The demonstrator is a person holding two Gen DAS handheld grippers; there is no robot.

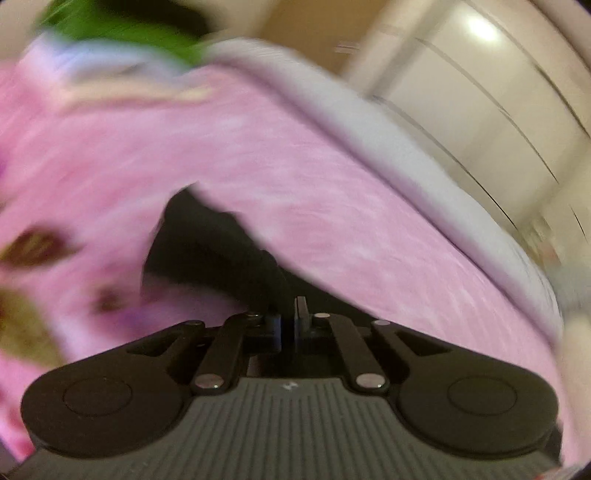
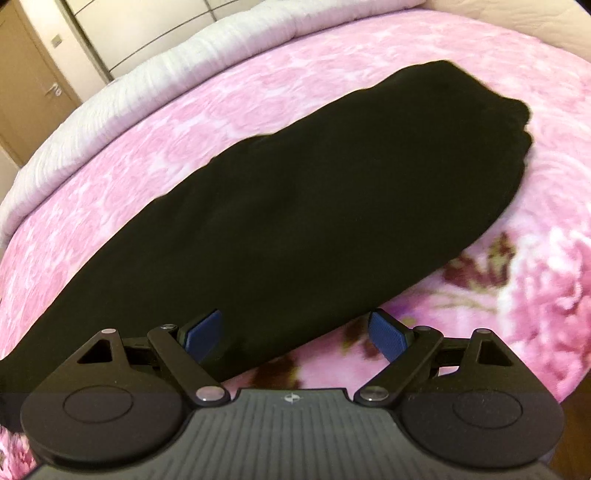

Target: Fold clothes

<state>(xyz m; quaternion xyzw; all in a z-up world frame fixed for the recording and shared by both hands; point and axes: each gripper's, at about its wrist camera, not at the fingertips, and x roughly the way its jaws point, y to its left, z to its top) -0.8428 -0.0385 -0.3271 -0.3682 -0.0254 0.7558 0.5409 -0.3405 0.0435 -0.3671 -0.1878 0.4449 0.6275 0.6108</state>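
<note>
A black garment (image 2: 295,206) lies folded into a long, thick bundle on a bed, stretching from my near left to the far right in my right-hand view. Under it is a pink blanket (image 2: 406,66) printed with large roses and a few dark red leaves. My right gripper (image 2: 295,332) hangs just above the near end of the bundle with its jaws wide apart and its blue pads (image 2: 388,332) bare; one finger is over the black cloth, the other over the blanket beside it. In my left-hand view, which is heavily blurred, my left gripper (image 1: 288,321) has its jaws drawn together, and a fold of the black garment (image 1: 221,251) rises right in front of the tips; I cannot tell whether any cloth is pinched between them. Along the bed's far edge runs a white quilted cover (image 2: 184,55). Beyond it stand pale wardrobe doors (image 1: 498,110) and a brown door (image 2: 33,85). Something green (image 1: 122,26), too smeared to name, shows at the top of the left view.
</note>
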